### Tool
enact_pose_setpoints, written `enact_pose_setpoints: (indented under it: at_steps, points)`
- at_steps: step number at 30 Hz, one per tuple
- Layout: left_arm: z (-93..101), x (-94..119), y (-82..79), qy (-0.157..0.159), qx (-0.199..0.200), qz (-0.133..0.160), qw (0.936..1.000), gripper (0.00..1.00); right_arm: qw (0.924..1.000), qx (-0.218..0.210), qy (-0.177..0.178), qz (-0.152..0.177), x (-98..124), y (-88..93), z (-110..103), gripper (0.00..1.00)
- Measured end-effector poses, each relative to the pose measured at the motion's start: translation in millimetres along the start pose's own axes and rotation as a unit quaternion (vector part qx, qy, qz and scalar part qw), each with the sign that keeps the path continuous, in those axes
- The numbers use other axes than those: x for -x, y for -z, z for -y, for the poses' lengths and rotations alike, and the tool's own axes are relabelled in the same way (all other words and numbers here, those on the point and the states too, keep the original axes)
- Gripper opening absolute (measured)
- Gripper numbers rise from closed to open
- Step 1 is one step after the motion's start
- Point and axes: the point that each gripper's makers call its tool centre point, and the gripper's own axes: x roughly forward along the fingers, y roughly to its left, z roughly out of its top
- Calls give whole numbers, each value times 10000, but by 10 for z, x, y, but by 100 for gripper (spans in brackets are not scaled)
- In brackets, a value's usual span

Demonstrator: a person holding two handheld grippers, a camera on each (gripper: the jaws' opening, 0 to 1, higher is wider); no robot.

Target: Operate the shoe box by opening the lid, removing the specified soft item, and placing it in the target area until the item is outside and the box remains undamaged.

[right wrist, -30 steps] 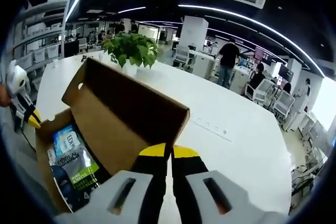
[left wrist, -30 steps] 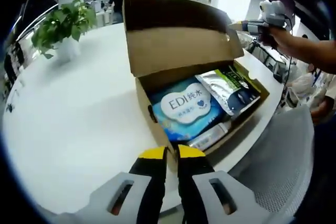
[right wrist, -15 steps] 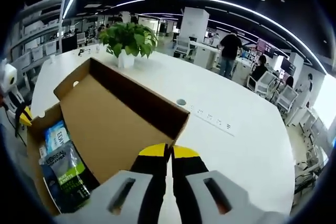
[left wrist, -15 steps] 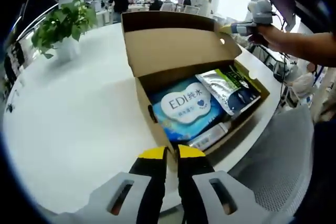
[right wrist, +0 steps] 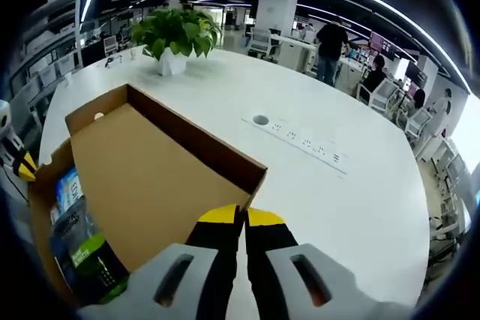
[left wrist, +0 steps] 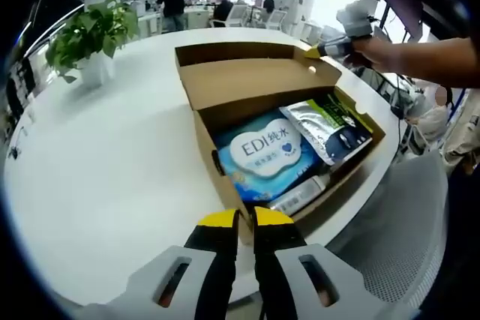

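The cardboard shoe box (left wrist: 285,151) sits open near the right edge of the white worktop (left wrist: 105,155), its lid (left wrist: 251,73) tilted back past upright. Inside lie three things: a blue EDI wet-wipe pack (left wrist: 264,151) at the left, a silver and green L'Oreal sachet (left wrist: 326,127) at the right, and a pale tube (left wrist: 300,194) along the near wall. The soft wipe pack is inside the box.

The left claw (left wrist: 244,221) hovers just short of the box's near corner, its yellow-tipped jaws together and empty. The right claw (right wrist: 240,219), jaws together, sits at the lid's far corner; whether it pinches the cardboard cannot be told.

One potted plant (left wrist: 86,39) stands far left on the worktop, well apart from the box. A grey mesh chair (left wrist: 405,222) stands beside the worktop's right edge.
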Motion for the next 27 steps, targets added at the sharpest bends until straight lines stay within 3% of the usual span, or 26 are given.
enact_pose_setpoints:
  at_steps: [10, 19, 22, 27]
  points:
    - [-1, -5, 0, 1, 37, -5, 10000, 4, 9976, 137, -176, -660, -255, 271, -40, 1]
    - [-12, -10, -1, -4, 66, -3, 10000, 4, 9944, 43, -314, -1010, -335, 427, -77, 1]
    - [-15, -11, -5, -12, 86, 3, 10000, 4, 9947, -80, -310, -981, -317, 410, -67, 2]
    - [-14, -8, -13, -30, 90, 11, 10000, 4, 9985, 143, -125, -505, -243, 216, 7, 11]
